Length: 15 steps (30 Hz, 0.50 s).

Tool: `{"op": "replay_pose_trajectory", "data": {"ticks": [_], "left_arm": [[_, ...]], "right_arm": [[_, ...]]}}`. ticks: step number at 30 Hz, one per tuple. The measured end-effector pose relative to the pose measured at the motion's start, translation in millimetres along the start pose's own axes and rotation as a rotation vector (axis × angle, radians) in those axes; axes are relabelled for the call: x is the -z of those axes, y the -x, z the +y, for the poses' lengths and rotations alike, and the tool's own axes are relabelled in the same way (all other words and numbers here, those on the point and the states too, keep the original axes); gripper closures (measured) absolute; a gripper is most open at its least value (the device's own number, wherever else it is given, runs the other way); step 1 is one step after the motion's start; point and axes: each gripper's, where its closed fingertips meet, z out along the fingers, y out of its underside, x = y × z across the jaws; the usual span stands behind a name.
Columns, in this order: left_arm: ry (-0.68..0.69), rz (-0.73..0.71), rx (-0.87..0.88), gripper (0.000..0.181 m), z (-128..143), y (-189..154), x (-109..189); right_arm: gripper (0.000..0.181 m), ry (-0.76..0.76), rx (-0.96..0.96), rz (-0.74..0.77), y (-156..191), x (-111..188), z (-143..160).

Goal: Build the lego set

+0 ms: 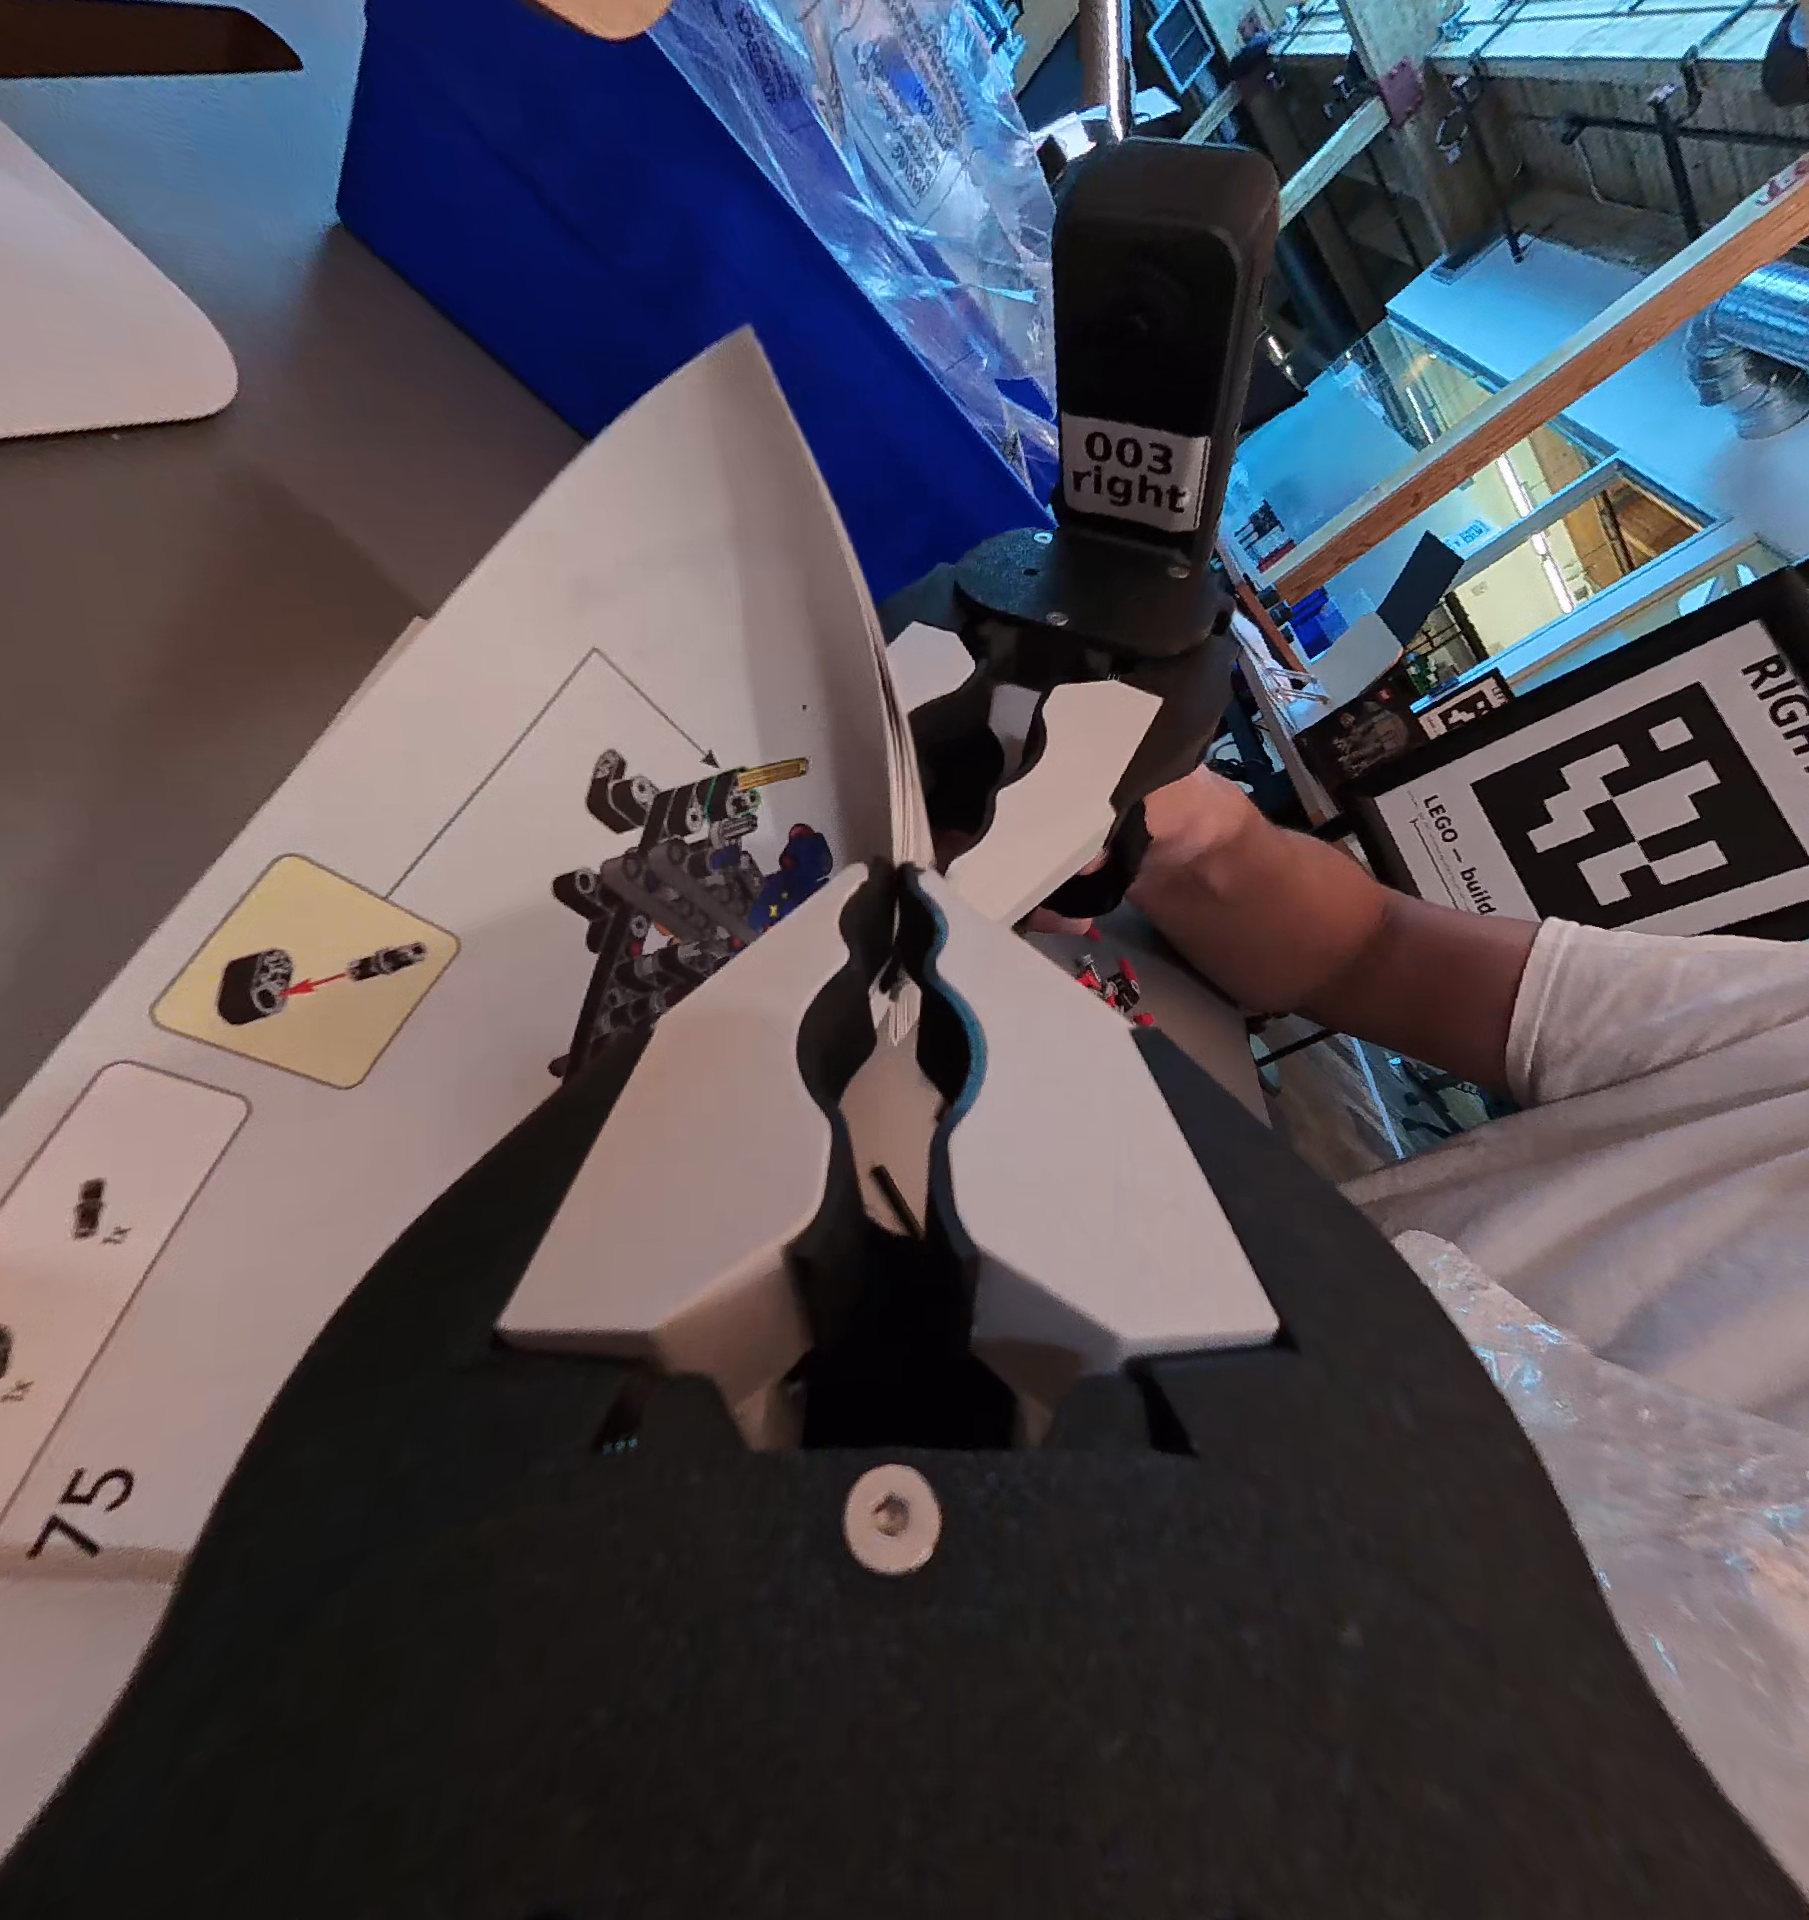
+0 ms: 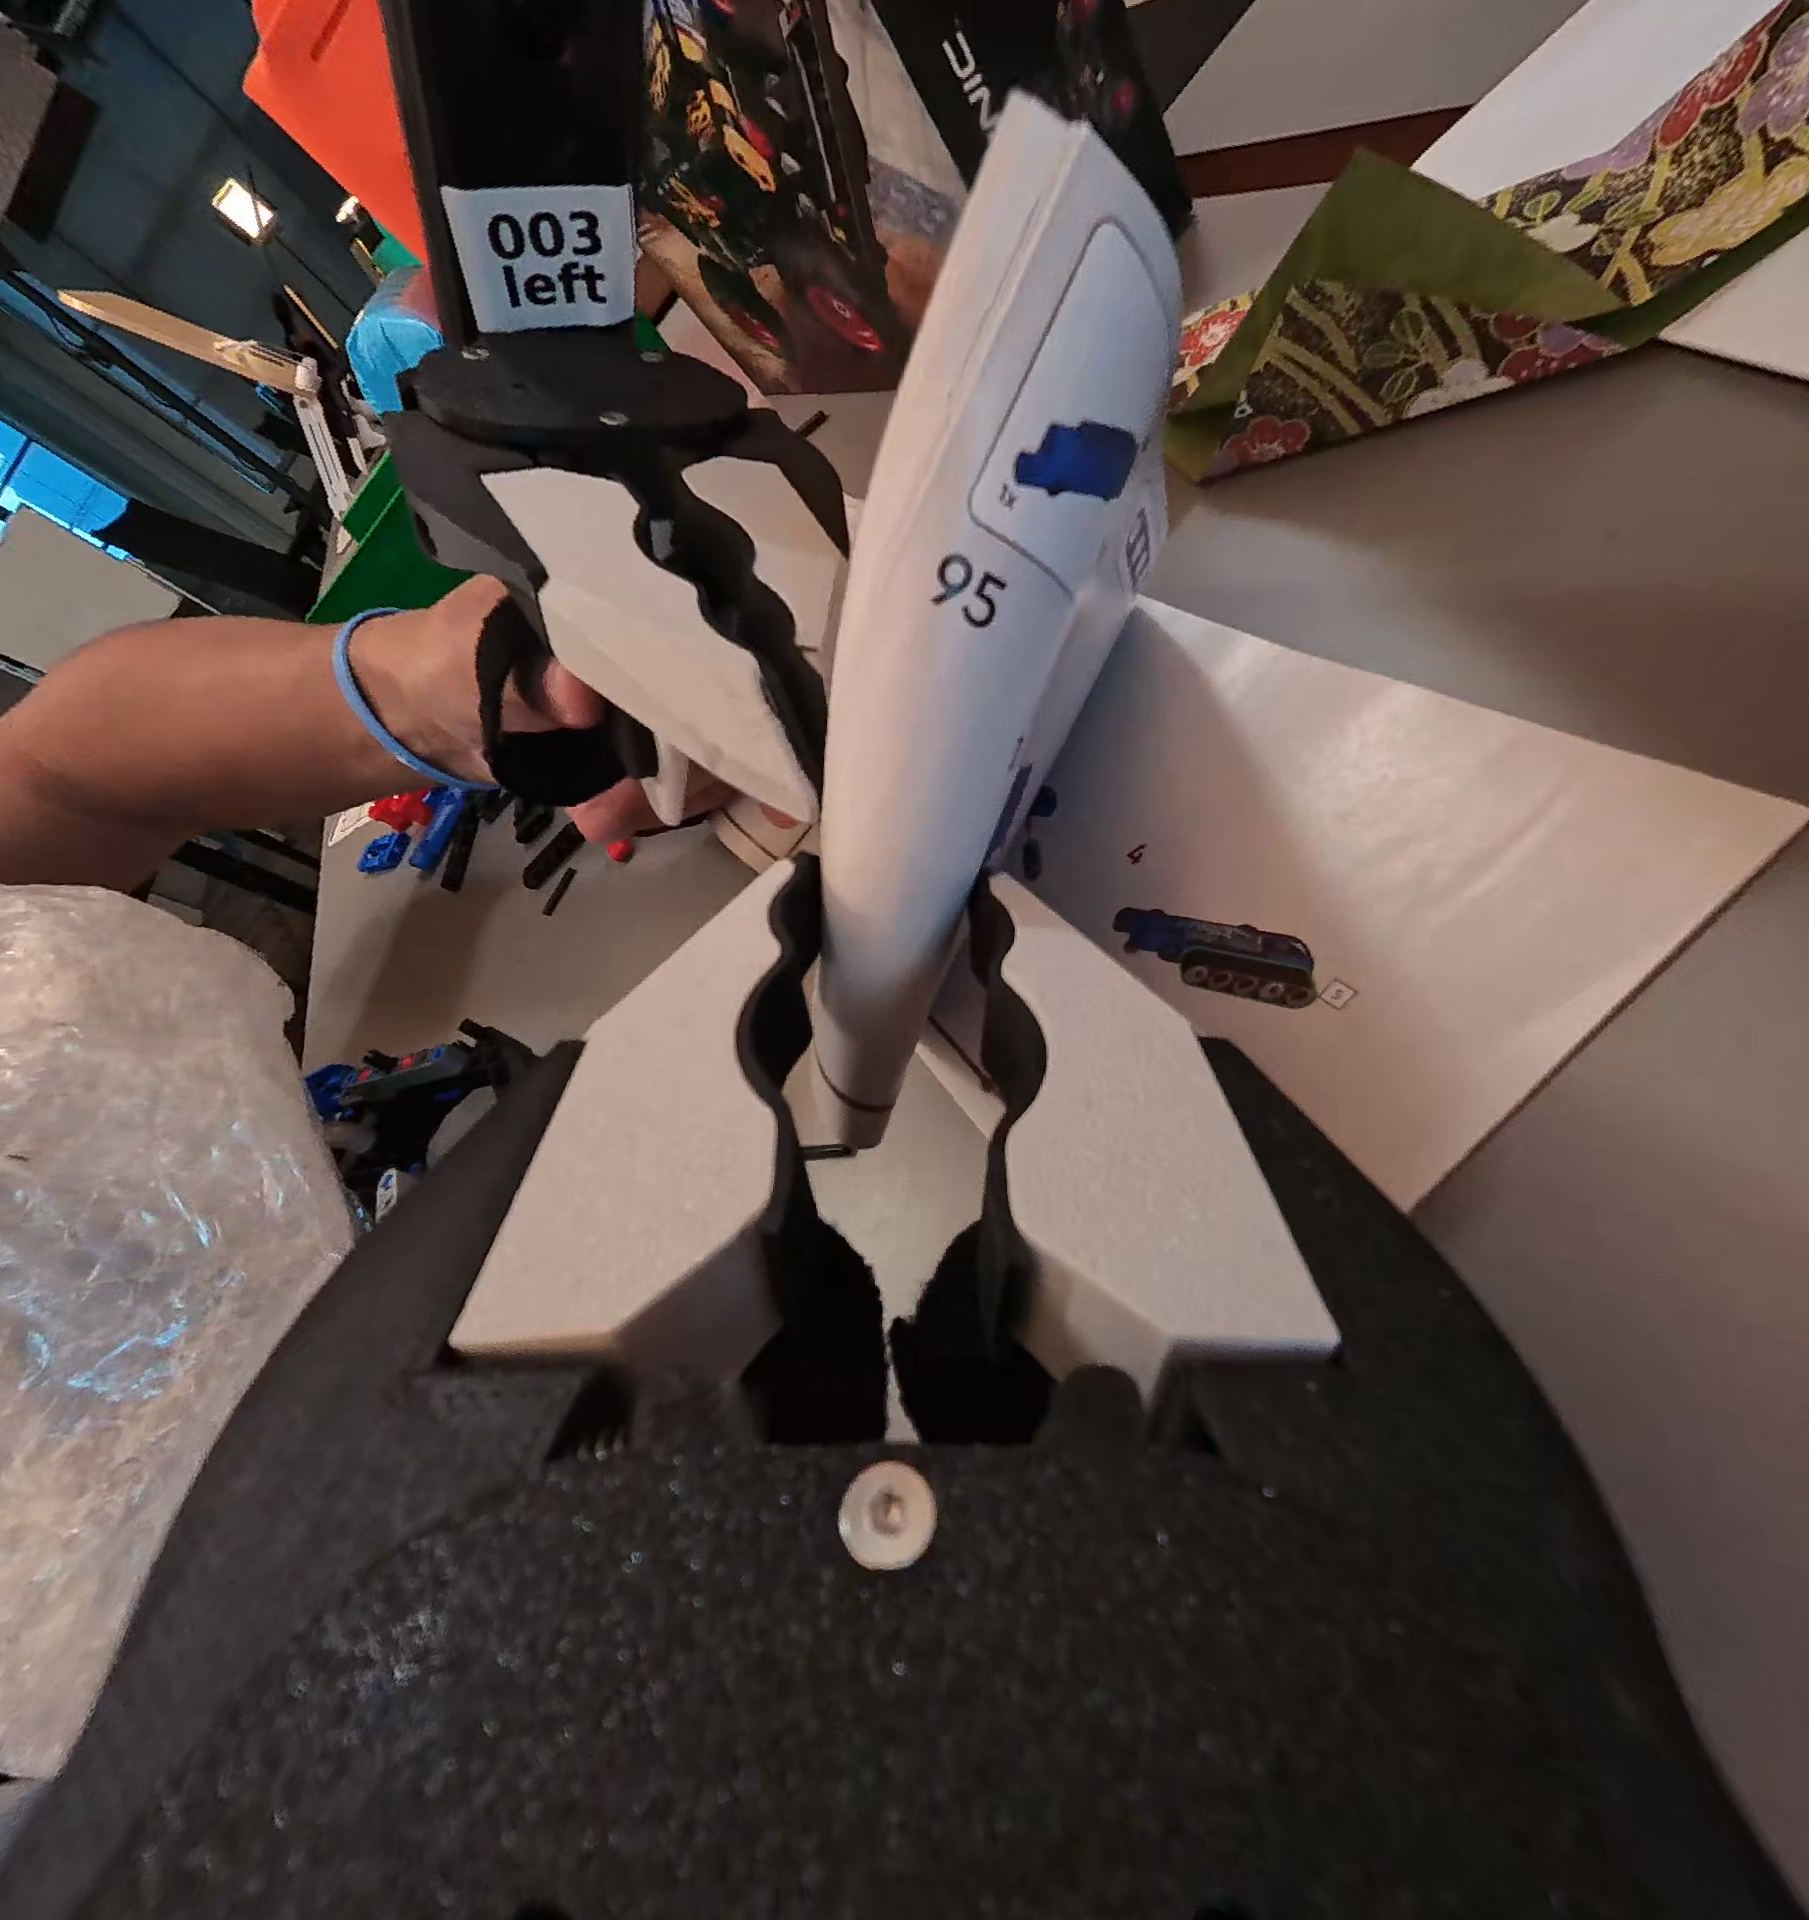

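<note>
The open instruction booklet (image 1: 567, 675) lies on the grey table, and a bundle of its pages stands up between both grippers. My left gripper (image 1: 895, 914) is shut on the edge of these pages. My right gripper (image 2: 895, 904) is shut on the same lifted bundle of pages (image 2: 1004, 468), while a flat page (image 2: 1399, 831) lies to its right. Each gripper shows in the other's view, held by a hand: the right one (image 1: 993, 821) and the left one (image 2: 786, 748). Loose red, blue and black Lego pieces (image 2: 443, 831) and a partly built blue-black model (image 2: 412, 1081) lie at the left.
A blue bin (image 1: 567, 208) with a clear plastic bag (image 1: 879, 135) stands behind the booklet. A white board (image 1: 48, 312) lies far left. A marker card (image 1: 1627, 790) stands at the right. Bubble wrap (image 2: 100, 1195), the Lego box (image 2: 775, 187) and green patterned paper (image 2: 1502, 260) surround the booklet. The tips of both grippers are at nearly the same place. Both grippers' tips are roughly 20 cm from the partly built blue-black model (image 2: 412, 1081).
</note>
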Motion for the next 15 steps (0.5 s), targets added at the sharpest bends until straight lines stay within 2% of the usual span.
{"op": "replay_pose_trajectory", "data": {"ticks": [7,15], "left_arm": [[0.023,-0.007,-0.058,0.181,1.3,-3.4,-1.5],[0.021,-0.008,-0.029,0.181,5.3,2.6,6.8]], "right_arm": [[0.15,0.01,0.0,-0.008,-1.8,2.7,1.9],[0.155,-0.001,0.01,-0.012,-2.1,7.6,-0.1]]}}
